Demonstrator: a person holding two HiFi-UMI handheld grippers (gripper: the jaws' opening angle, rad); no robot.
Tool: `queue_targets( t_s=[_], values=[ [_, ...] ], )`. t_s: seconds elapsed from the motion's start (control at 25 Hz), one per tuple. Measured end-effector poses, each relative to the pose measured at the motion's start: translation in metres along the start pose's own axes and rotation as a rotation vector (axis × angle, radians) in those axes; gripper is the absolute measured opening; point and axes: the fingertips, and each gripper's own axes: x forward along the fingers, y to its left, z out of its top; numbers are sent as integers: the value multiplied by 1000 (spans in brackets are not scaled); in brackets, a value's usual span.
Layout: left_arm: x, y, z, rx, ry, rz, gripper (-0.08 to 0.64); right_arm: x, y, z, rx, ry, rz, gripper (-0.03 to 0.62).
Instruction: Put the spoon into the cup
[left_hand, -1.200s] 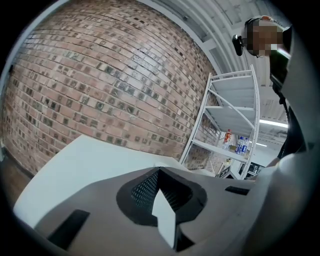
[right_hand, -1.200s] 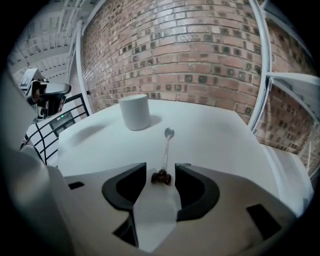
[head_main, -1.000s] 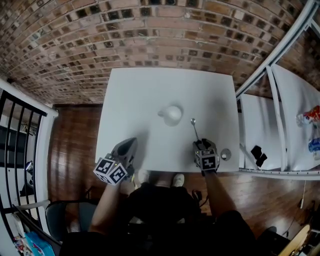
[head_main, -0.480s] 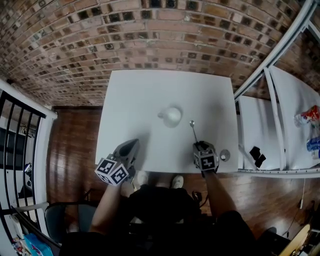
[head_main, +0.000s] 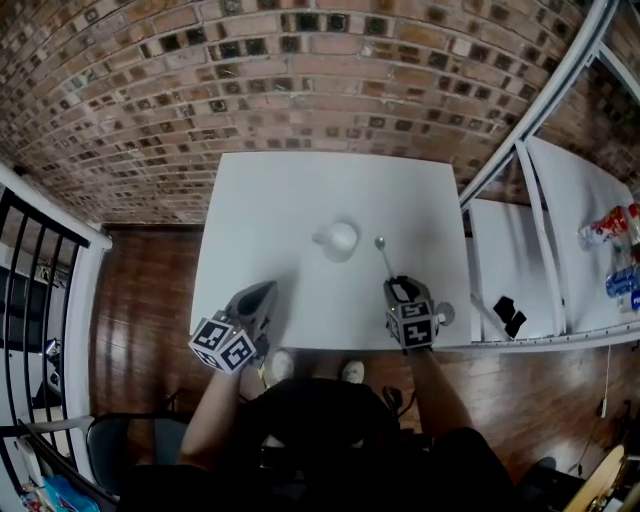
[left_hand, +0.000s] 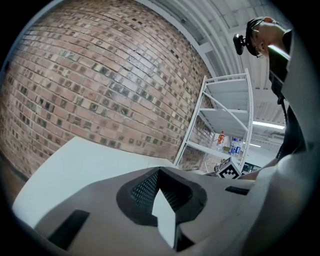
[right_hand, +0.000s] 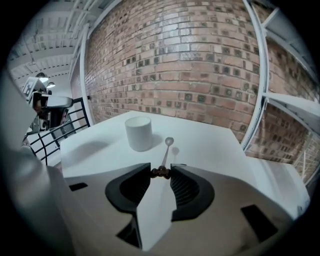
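Spoon (right_hand: 167, 149) sits pinched by its handle end in the right gripper (right_hand: 161, 173), its bowl forward and off the table (right_hand: 215, 145), probably to reach the cup (right_hand: 138, 132) just left. The left gripper (left_hand: 160, 172) hangs empty, jaws together.

The left gripper (left_hand: 160, 172) has its jaws meeting tip to tip. Beyond them lies a white table (left_hand: 75, 165), with a brick wall (left_hand: 100, 85) far behind. At right stands a white shelf rack (left_hand: 225, 115) holding bottles (left_hand: 227, 142).
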Motion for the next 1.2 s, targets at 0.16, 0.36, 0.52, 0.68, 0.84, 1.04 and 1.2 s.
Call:
queue_targets(
  t_s=[0.16,0.36,0.52,0.68,0.84,1.04,1.2],
  values=[
    [2,-5,11,18,-24,-21,5,-19,3,32,-16,-88,2,130],
    [1,-7,23,32,-52,-31,5,-41,15,72,-50,-185,29,130],
    [-1,-6,30,40,-71,-27,5,-46,32,95,-74,-230,74,130],
    [-7,-4,35,46,-87,-15,5,-40,52,100,-107,-217,120,130],
    [-17,5,41,46,-108,11,5,-25,69,91,-125,-167,161,130],
    [-31,15,43,36,-125,39,5,-8,78,80,-140,-106,179,130],
    [-38,19,46,29,-139,53,5,0,79,79,-146,-77,182,130]
  ],
)
